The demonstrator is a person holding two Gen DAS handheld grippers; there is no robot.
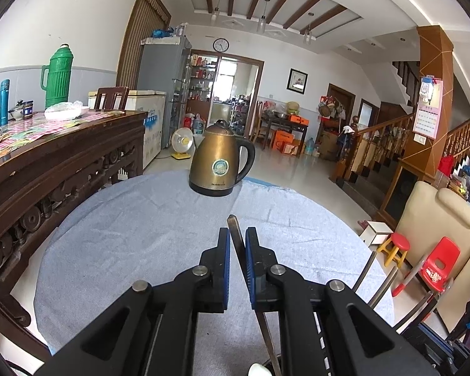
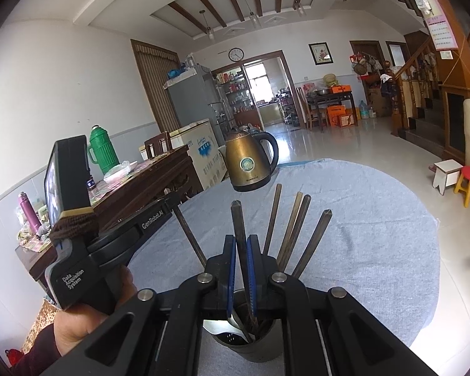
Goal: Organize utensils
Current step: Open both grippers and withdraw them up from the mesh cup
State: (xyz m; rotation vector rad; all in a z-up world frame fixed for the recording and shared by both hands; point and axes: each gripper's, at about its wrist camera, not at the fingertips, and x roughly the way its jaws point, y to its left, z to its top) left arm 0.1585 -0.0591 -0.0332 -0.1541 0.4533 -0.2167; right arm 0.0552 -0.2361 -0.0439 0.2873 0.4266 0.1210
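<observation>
My left gripper (image 1: 236, 235) is shut on a dark chopstick (image 1: 237, 235) that stands upright, its lower end running down out of view. My right gripper (image 2: 241, 241) is shut on another dark chopstick (image 2: 238, 219) whose lower end sits in a dark metal utensil cup (image 2: 260, 349) below the jaws. Several more chopsticks (image 2: 293, 232) lean out of the cup to the right. The left gripper body (image 2: 87, 250) shows at the left of the right wrist view, holding its chopstick (image 2: 189, 238) beside the cup.
A round table with a blue-grey cloth (image 1: 134, 235) carries a brass kettle (image 1: 219, 163) at its far side. A dark wooden sideboard (image 1: 62, 163) stands to the left. Red stools (image 1: 398, 246) and a cream chair (image 1: 435, 216) stand to the right.
</observation>
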